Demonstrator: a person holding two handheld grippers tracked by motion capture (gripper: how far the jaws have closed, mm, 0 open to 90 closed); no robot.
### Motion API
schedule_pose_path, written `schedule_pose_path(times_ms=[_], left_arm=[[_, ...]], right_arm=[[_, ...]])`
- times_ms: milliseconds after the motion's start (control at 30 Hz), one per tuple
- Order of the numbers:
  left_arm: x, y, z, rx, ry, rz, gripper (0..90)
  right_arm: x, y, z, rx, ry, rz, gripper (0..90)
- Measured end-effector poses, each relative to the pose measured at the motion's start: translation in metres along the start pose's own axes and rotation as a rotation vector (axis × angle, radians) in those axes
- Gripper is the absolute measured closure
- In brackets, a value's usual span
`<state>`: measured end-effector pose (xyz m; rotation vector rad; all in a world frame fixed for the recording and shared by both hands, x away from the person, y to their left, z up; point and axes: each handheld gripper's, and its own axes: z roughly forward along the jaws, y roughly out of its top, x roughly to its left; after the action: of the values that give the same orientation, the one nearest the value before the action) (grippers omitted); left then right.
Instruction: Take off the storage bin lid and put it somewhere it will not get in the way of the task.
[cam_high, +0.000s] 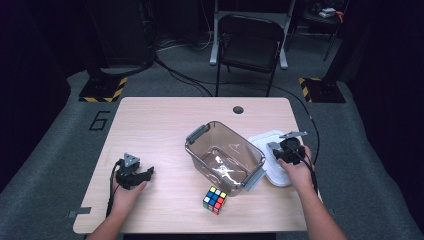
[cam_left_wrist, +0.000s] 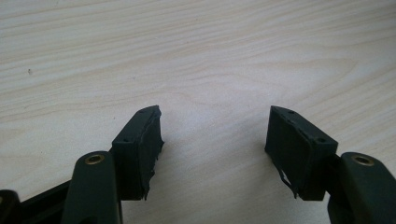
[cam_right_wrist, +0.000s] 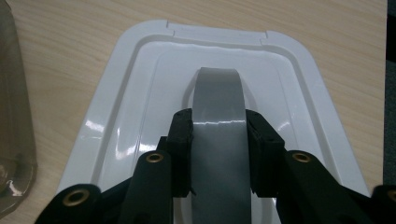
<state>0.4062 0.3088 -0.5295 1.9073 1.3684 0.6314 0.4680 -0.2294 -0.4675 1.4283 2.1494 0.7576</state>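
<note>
The right hand-held gripper (cam_right_wrist: 218, 154) is clenching a roll of grey tape (cam_right_wrist: 218, 140), its two black jaws pressing on the roll's flat sides so that the grey band is standing on edge between them. The roll is hanging just above, or perhaps resting on, the white plastic lid (cam_right_wrist: 116, 121); whether it is touching cannot be told. In the high view this gripper (cam_high: 288, 150) is sitting over the lid (cam_high: 265, 140), just to the right of the clear plastic bin (cam_high: 225, 155).

The tape is likely handling as a light, stiff ring. Its outer band is looking smooth and glossy, so it may be slipping if taken by the curved face; squeezing the flat sides, as now, is seeming the surer hold. Too hard a squeeze could be bending the ring out of round.

The left hand-held gripper (cam_left_wrist: 212, 135) is standing released, its jaws apart with nothing between them, hovering low over bare wood. In the high view it (cam_high: 135, 172) is resting well to the left of the bin.

The bin is standing open with grey latch handles at two ends and something pale and glinting inside that is too unclear to name. A colourful puzzle cube (cam_high: 214, 199) is lying just in front of the bin.

The worktop (cam_high: 150, 120) is pale wood grain, flat and matt, likely giving fair friction. Beyond it a black folding chair (cam_high: 250, 45) is standing on grey carpet, with cables trailing and yellow-black striped floor plates (cam_high: 102, 90) in a dark room.
</note>
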Motion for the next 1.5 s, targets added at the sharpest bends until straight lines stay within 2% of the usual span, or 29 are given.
schedule_pose_path(times_ms=[267, 333, 567, 600, 700, 833, 900, 967, 1100, 1200, 1333, 1500], left_arm=[[0.0, 0.0, 0.0, -0.001, 0.0, -0.001, 35.7], [0.0, 0.0, 0.0, -0.001, 0.0, -0.001, 35.7], [0.0, 0.0, 0.0, -0.001, -0.001, 0.0, 35.7], [0.0, 0.0, 0.0, 0.0, 0.0, -0.001, 35.7], [0.0, 0.0, 0.0, 0.0, 0.0, 0.0, 35.7], [0.0, 0.0, 0.0, -0.001, 0.0, -0.001, 35.7], [0.0, 0.0, 0.0, -0.001, 0.0, -0.001, 35.7], [0.0, 0.0, 0.0, 0.0, -0.001, 0.0, 35.7], [0.0, 0.0, 0.0, 0.0, -0.001, 0.0, 35.7], [0.0, 0.0, 0.0, 0.0, 0.0, 0.0, 35.7], [0.0, 0.0, 0.0, 0.0, 0.0, -0.001, 35.7], [-0.001, 0.0, 0.0, 0.004, 0.002, -0.004, 35.6]], right_arm=[[-0.001, -0.005, 0.004, 0.007, 0.018, 0.031, 66.7], [-0.001, -0.007, 0.007, 0.009, 0.014, 0.02, 66.7], [-0.001, -0.011, 0.008, 0.019, 0.015, 0.025, 66.2], [-0.001, -0.011, 0.008, 0.017, 0.015, 0.026, 64.1], [0.001, -0.009, 0.001, -0.02, 0.022, 0.035, 60.4], [0.002, -0.01, -0.005, -0.027, 0.022, 0.023, 59.2], [0.004, -0.012, -0.015, -0.043, 0.022, 0.034, 57.2], [0.006, -0.013, -0.021, -0.059, 0.03, 0.024, 57.1], [0.011, -0.018, -0.032, -0.062, 0.032, 0.001, 56.4], [0.014, -0.022, -0.038, -0.068, 0.035, 0.006, 55.9], [0.018, -0.028, -0.043, -0.075, 0.062, -0.003, 55.5], [0.029, -0.036, -0.049, -0.074, 0.07, -0.025, 54.4]])
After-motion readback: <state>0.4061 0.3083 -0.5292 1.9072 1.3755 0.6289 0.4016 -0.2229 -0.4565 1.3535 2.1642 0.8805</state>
